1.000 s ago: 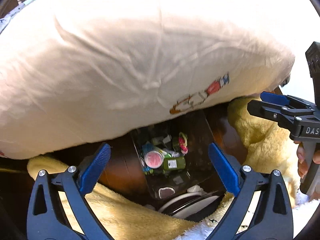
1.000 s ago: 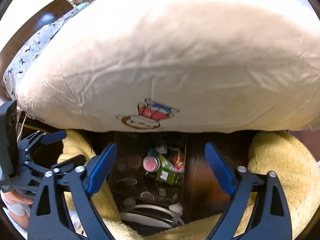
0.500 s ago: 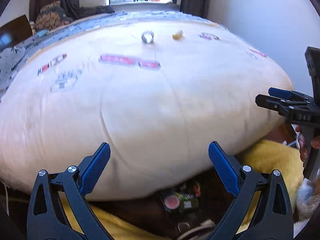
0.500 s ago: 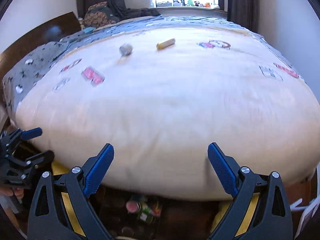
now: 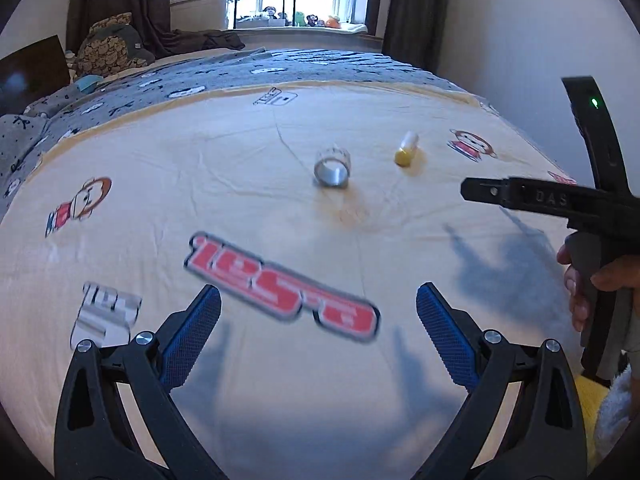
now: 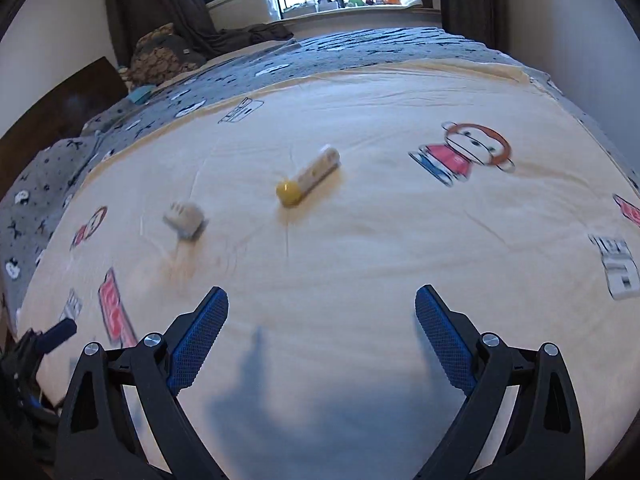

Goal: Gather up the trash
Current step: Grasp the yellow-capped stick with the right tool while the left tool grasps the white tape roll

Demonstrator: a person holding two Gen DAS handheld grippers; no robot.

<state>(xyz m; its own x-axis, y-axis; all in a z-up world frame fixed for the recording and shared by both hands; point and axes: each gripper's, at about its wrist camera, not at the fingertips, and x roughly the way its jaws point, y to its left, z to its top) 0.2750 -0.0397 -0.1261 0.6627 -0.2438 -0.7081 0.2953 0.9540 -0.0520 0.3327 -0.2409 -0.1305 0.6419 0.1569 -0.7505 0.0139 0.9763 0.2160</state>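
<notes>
Two pieces of trash lie on the cream cartoon-print bedspread (image 5: 280, 360). A small clear cup (image 5: 332, 168) lies on its side mid-bed; it shows blurred in the right wrist view (image 6: 186, 218). A white tube with a yellow cap (image 5: 406, 149) lies just right of it and also shows in the right wrist view (image 6: 310, 178). My left gripper (image 5: 318, 324) is open and empty above the near part of the bed. My right gripper (image 6: 322, 326) is open and empty, also short of both items; it shows at the right edge of the left wrist view (image 5: 520, 196).
A grey patterned blanket (image 5: 280, 68) covers the far part of the bed. A patterned cushion (image 5: 108, 46) and dark clothes lie at the far left. A window sill with small toys (image 5: 296, 20) lies beyond. A white wall (image 5: 520, 40) runs along the right.
Both grippers have risen from the floor-level bin of trash beside the bed to above the bedspread. The bin has dropped out of view; the cup and tube are now nearer.
</notes>
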